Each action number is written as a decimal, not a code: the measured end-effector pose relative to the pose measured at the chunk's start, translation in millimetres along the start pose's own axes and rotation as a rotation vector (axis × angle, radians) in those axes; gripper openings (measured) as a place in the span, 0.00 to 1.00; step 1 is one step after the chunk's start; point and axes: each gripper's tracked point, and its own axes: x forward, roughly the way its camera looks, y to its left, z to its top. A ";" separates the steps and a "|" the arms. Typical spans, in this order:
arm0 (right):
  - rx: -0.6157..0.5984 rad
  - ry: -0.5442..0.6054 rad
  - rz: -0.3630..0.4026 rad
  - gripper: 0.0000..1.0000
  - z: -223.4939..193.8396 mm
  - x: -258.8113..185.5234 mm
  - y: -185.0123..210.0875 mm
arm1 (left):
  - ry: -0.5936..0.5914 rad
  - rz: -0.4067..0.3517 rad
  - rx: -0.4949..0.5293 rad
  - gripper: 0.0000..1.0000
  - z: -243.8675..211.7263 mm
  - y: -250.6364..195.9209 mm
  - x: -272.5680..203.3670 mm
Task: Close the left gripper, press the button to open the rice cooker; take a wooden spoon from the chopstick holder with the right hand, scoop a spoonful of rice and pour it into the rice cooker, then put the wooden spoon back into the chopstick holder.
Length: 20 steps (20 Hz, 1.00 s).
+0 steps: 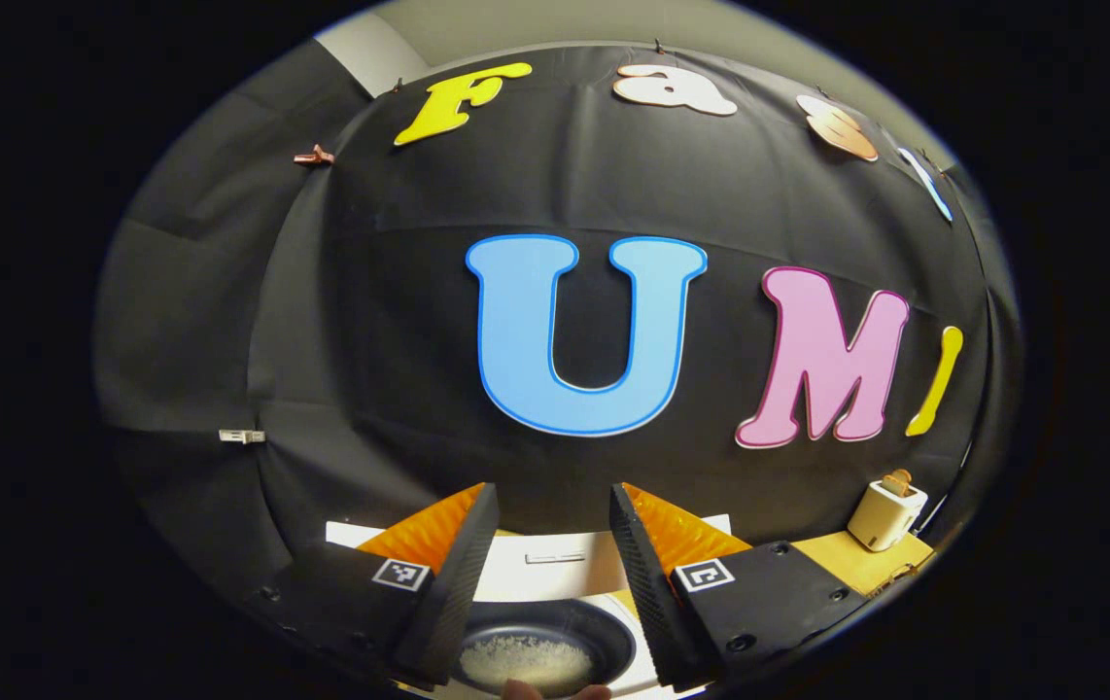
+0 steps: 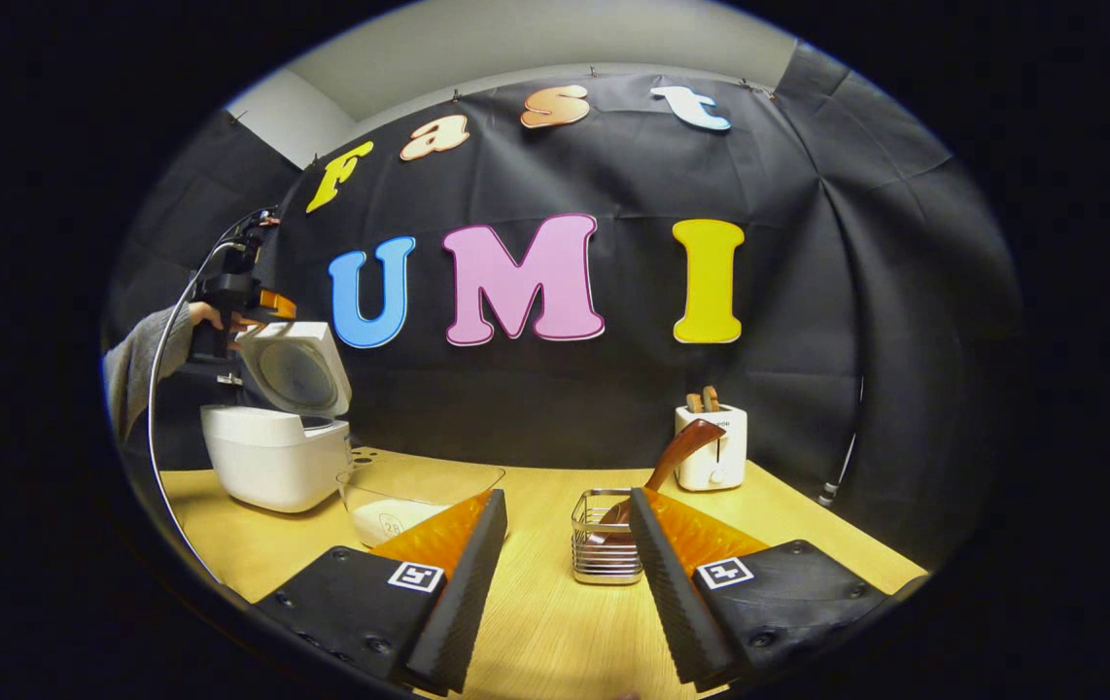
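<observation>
No word or number can be read with certainty. The left gripper (image 1: 553,491) carries one square black-and-white coded marker (image 1: 401,574) on each finger base, and the right gripper (image 2: 566,496) carries the same kind of marker (image 2: 725,573) on each of its finger bases. A round sticker (image 2: 388,525) on the glass bowl (image 2: 419,481), a small mark on the toaster (image 2: 711,457) and a narrow plate (image 1: 555,558) on the rice cooker (image 1: 526,581) are too small to read.
</observation>
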 end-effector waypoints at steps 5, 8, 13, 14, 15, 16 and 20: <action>0.030 -0.018 0.002 0.80 4.5 -10.5 -0.7 | 0.050 -0.009 -0.003 0.80 -44.7 -7.9 -35.4; 0.006 -0.015 0.013 0.81 4.0 -12.9 4.5 | 0.083 -0.023 -0.008 0.82 -64.4 -10.5 -47.2; 0.006 -0.007 0.032 0.81 -0.4 -10.5 9.1 | 0.138 -0.029 0.005 0.83 -93.5 -12.3 -58.9; 0.005 -0.007 0.032 0.81 -0.9 -9.5 8.9 | 0.147 -0.031 0.008 0.84 -98.2 -11.9 -60.2; 0.003 -0.008 0.029 0.81 -1.0 -9.6 7.1 | 0.159 -0.034 0.013 0.84 -103.4 -12.5 -60.8; 0.003 -0.006 0.030 0.81 -1.7 -8.5 7.1 | 0.174 -0.036 0.014 0.84 -109.1 -12.6 -61.2; 0.014 -0.002 0.034 0.81 -3.1 -9.1 6.4 | 0.273 -0.041 0.003 0.84 -139.2 -10.0 -59.5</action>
